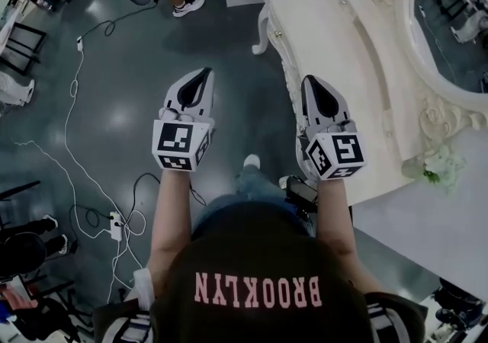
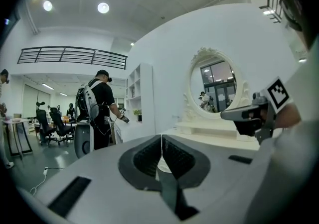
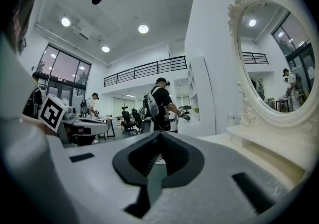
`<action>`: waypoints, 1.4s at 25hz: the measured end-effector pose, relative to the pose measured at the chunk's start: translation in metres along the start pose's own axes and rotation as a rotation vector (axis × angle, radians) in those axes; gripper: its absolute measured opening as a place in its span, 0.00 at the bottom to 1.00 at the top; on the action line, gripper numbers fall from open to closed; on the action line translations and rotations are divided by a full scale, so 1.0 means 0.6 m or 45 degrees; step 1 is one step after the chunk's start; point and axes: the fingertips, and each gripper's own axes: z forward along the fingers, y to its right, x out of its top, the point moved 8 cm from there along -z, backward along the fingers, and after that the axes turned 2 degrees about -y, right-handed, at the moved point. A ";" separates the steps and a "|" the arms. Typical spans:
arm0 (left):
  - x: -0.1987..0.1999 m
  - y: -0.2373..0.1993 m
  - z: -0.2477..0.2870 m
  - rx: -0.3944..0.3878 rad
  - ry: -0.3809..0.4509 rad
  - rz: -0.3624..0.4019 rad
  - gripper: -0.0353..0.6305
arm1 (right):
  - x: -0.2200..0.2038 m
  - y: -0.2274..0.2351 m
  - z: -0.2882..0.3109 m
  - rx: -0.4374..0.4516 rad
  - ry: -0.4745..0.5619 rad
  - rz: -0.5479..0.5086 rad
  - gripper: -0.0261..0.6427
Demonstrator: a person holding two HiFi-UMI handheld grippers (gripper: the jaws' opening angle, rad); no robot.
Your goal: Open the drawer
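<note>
A cream dressing table [image 1: 335, 36] with an oval mirror [image 1: 450, 21] stands at the right of the head view. Its carved front face [image 1: 290, 86] turns toward me, with a small knob [image 1: 277, 33] on it; I cannot make out the drawer's outline. My right gripper [image 1: 313, 82] hangs just over that front edge, jaws together and empty. My left gripper [image 1: 201, 77] is held over the dark floor to the left, also shut and empty. The left gripper view shows its closed tips [image 2: 161, 136] before the table and mirror [image 2: 217, 86]. The right gripper's tips [image 3: 159, 132] meet too.
White cables and a power strip [image 1: 116, 225] trail over the floor at the left. A person with a backpack [image 3: 160, 104] stands ahead by a white shelf unit [image 2: 142, 101]. Office chairs and desks [image 2: 52, 126] fill the far room. Flowers [image 1: 438, 166] lie on the table's near corner.
</note>
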 end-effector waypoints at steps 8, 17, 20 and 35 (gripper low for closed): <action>0.005 0.012 0.140 -0.108 0.008 -0.013 0.06 | 0.004 0.096 0.061 -0.064 0.009 0.023 0.03; -0.013 0.013 0.236 -0.316 -0.023 -0.104 0.06 | -0.010 0.150 0.072 -0.203 -0.008 0.050 0.03; -0.014 0.014 0.281 -0.376 -0.037 -0.091 0.06 | -0.015 0.168 0.081 -0.257 -0.012 0.055 0.03; -0.013 -0.042 0.515 -0.622 -0.121 0.024 0.06 | -0.005 0.238 0.182 -0.579 -0.037 0.105 0.03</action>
